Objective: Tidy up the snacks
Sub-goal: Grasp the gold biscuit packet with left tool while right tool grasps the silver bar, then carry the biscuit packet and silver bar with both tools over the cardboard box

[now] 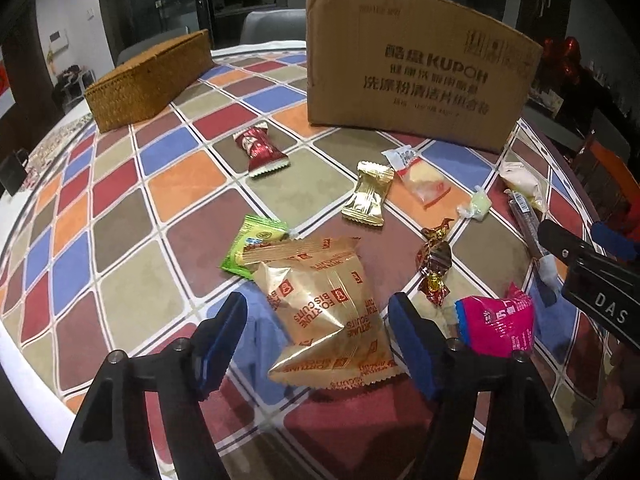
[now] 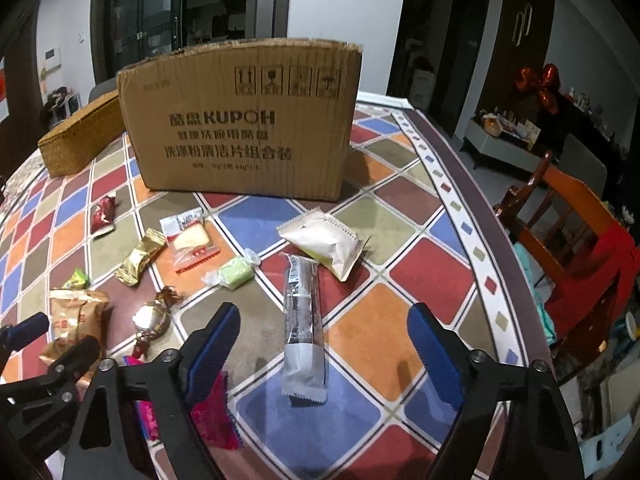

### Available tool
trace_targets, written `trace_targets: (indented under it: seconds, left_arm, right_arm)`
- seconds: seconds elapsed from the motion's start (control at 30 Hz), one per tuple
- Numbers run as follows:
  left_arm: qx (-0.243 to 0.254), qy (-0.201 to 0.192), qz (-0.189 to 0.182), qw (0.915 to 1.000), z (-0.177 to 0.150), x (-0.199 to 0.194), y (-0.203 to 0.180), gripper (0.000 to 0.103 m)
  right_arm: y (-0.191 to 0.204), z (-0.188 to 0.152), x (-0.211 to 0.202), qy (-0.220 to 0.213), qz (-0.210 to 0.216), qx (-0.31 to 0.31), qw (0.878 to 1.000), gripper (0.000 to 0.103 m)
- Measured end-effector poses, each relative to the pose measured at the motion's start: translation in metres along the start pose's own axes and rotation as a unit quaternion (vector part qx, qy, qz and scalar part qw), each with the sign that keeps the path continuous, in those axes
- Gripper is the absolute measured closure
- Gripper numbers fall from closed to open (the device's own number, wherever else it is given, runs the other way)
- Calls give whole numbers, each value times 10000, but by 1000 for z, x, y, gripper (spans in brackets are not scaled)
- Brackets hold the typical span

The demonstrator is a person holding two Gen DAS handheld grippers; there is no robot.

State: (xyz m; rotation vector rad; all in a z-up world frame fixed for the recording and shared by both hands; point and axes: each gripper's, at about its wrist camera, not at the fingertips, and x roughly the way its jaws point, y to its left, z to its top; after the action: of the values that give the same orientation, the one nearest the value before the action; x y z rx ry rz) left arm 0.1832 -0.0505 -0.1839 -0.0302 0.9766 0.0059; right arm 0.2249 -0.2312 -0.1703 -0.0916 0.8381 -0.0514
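In front of the cardboard box (image 1: 416,68) on the tiled worktop (image 1: 120,208), the left tool (image 1: 316,344) straddles a gold biscuit packet (image 1: 320,312), pads apart and not pressing it. The right tool (image 2: 324,356), on the near side of that box, brackets a long grey bar wrapper (image 2: 302,328) with clear gaps either side.

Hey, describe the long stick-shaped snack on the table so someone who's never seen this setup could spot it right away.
Start at the big cardboard box standing on the checkered tablecloth. In front of it lies a puffy white packet, and just nearer than that is the long stick packet, between the open fingers of the right gripper. It is the only long, narrow wrapper, clear over a dark bar with silvery ends.
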Motion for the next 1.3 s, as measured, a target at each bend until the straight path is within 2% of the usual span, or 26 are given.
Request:
trace_targets:
  seconds: [0.27, 0.4, 0.53, 0.63, 1.3]
  left_arm:
    - [-27, 123, -138, 9998, 2, 10, 1, 48]
    - [8, 101, -148, 9998, 4, 10, 2, 54]
    - [30, 65, -205, 9998, 5, 9, 3, 58]
    - [11, 5, -260, 9997, 5, 5, 4, 59]
    - [53, -315, -263, 9991, 19, -32, 7, 59]
  right_arm:
    - [1, 1, 21, 209, -1, -12, 9998, 30]
    - [3, 0, 31, 377, 96, 33, 9992, 47]
    - [4, -4, 34, 445, 339, 113, 9984, 75]
    - [6, -5, 32, 436, 382, 90, 9983, 82]
    - [1, 6, -10, 180, 391, 205, 9989, 83]
